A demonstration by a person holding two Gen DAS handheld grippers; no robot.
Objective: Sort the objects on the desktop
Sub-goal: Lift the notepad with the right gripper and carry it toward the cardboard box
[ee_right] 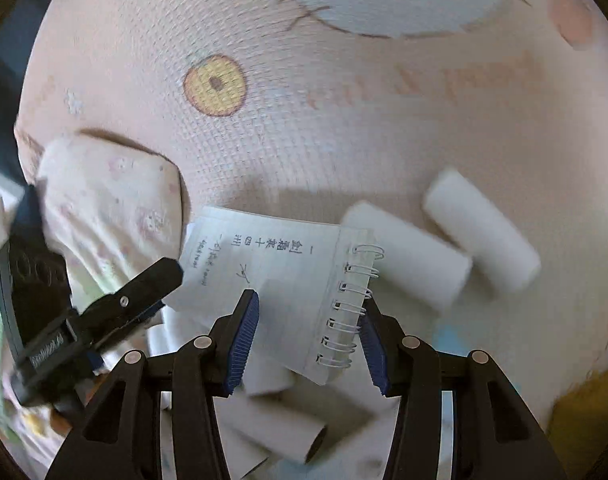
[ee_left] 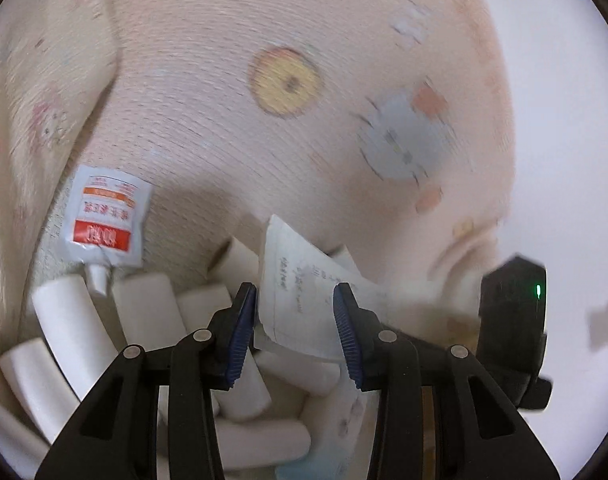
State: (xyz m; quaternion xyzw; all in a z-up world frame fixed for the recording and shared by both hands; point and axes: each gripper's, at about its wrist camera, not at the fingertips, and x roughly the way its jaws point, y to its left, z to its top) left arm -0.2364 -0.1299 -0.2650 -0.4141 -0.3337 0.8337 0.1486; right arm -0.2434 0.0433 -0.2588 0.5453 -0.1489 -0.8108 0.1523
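Note:
A small spiral notebook with handwriting hangs tilted in my right gripper, whose blue pads are shut on it, the right pad against the wire binding. In the left wrist view its page sticks up between the pads of my left gripper. That gripper stands open, and only the page's edge comes near its left pad. The left gripper reaches toward the notebook's left corner. Several white foam rolls lie under and around both grippers.
A pink cartoon-print cloth covers the surface. A white sachet with a red label and nozzle lies by the rolls. A cream printed pouch sits to the left. Bare white tabletop shows past the cloth's right edge.

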